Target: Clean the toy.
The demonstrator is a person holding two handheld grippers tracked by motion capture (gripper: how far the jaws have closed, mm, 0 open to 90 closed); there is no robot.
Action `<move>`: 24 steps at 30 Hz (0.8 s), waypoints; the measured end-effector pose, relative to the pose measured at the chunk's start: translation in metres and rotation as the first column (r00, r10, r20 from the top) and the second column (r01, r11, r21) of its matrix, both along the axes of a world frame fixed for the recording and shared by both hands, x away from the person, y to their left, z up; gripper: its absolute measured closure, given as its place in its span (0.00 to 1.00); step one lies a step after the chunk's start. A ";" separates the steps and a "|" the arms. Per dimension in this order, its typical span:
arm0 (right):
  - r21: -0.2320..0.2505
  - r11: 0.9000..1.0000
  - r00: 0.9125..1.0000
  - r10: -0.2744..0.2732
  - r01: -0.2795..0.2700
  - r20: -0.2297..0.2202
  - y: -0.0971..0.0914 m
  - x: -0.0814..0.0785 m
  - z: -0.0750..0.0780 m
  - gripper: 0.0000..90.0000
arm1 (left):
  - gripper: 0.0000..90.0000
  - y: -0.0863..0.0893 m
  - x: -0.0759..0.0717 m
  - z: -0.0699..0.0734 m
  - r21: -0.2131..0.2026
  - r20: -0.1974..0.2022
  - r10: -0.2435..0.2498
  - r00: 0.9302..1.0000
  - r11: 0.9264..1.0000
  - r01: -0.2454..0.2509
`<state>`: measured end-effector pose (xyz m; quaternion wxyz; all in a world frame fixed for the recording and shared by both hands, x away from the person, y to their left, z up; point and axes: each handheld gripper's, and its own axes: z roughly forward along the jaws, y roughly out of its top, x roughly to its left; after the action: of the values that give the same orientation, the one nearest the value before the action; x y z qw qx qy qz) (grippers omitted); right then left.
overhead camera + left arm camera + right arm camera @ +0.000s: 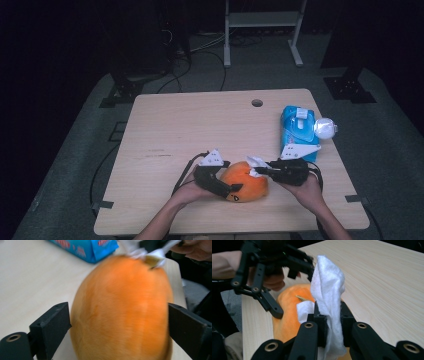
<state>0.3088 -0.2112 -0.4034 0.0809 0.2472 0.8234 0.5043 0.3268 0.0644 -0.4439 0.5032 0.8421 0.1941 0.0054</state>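
Observation:
A round orange soft thing (245, 186) with a small dark mark on its front lies near the table's front edge. My left gripper (231, 186) reaches around it from the left. In the left gripper view its two black jaws flank the orange thing (120, 310), which is blurred, and I see no squeeze on its sides. My right gripper (262, 171) comes in from the right, shut on a folded white wipe (255, 162). In the right gripper view the wipe (327, 285) stands up out of the closed jaws, right beside the top of the orange thing (289, 312).
A blue pack of wipes (298, 127) lies at the table's right side, with a white round object (325, 128) against it. The light wooden table (200, 125) has a cable hole (257, 103) near its far edge. Dark floor, cables and stands surround the table.

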 end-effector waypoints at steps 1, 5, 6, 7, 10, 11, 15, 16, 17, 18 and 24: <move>0.000 1.000 1.000 0.001 -0.001 -0.001 0.001 0.000 0.000 0.89 | 0.19 0.000 -0.002 0.001 0.008 0.027 -0.007 1.000 1.000 0.007; 0.021 1.000 1.000 -0.002 0.002 0.010 -0.002 0.000 0.006 0.89 | 0.38 0.000 -0.008 0.014 0.014 0.192 -0.006 0.981 1.000 0.003; 0.017 1.000 1.000 -0.006 0.005 0.024 -0.002 -0.001 0.009 0.89 | 0.39 0.000 -0.009 0.017 0.026 0.249 -0.004 0.969 1.000 -0.002; 0.019 1.000 0.999 -0.006 0.005 0.031 -0.002 -0.002 0.011 0.89 | 0.39 0.000 -0.010 0.019 0.024 0.287 0.000 0.958 1.000 -0.007; 0.025 1.000 0.999 -0.008 0.008 0.031 0.000 -0.001 0.011 0.89 | 0.37 0.002 -0.007 0.014 0.036 0.297 -0.011 0.955 0.999 0.001; 0.009 1.000 1.000 -0.004 0.004 0.022 0.001 0.001 0.009 0.89 | 0.33 0.003 -0.006 0.011 0.037 0.271 -0.010 0.963 0.999 0.000; 0.016 1.000 0.999 0.020 -0.019 -0.029 0.003 0.005 -0.002 0.89 | 0.14 0.010 0.002 0.010 -0.045 0.119 0.012 0.993 0.999 -0.007; 0.015 1.000 0.999 0.023 -0.022 -0.032 0.003 0.004 -0.002 0.89 | 0.14 0.013 0.005 0.010 -0.069 0.085 0.020 0.996 0.998 -0.014; 0.015 1.000 0.999 0.023 -0.022 -0.033 0.002 0.004 -0.002 0.89 | 0.14 0.015 0.006 0.010 -0.081 0.060 0.026 0.998 0.996 -0.021; 0.017 1.000 0.999 0.026 -0.025 -0.034 0.002 0.003 -0.002 0.89 | 0.18 0.016 0.006 0.009 -0.081 0.053 0.024 0.998 0.996 -0.019; 0.047 0.998 0.999 0.030 -0.031 0.024 0.011 -0.006 0.010 0.89 | 0.31 0.006 -0.004 0.011 -0.032 0.139 -0.024 0.990 0.999 0.029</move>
<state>0.3031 -0.2006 -0.3931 0.0767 0.2305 0.8139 0.5278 0.3229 0.0706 -0.4329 0.5297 0.8335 0.1475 0.0542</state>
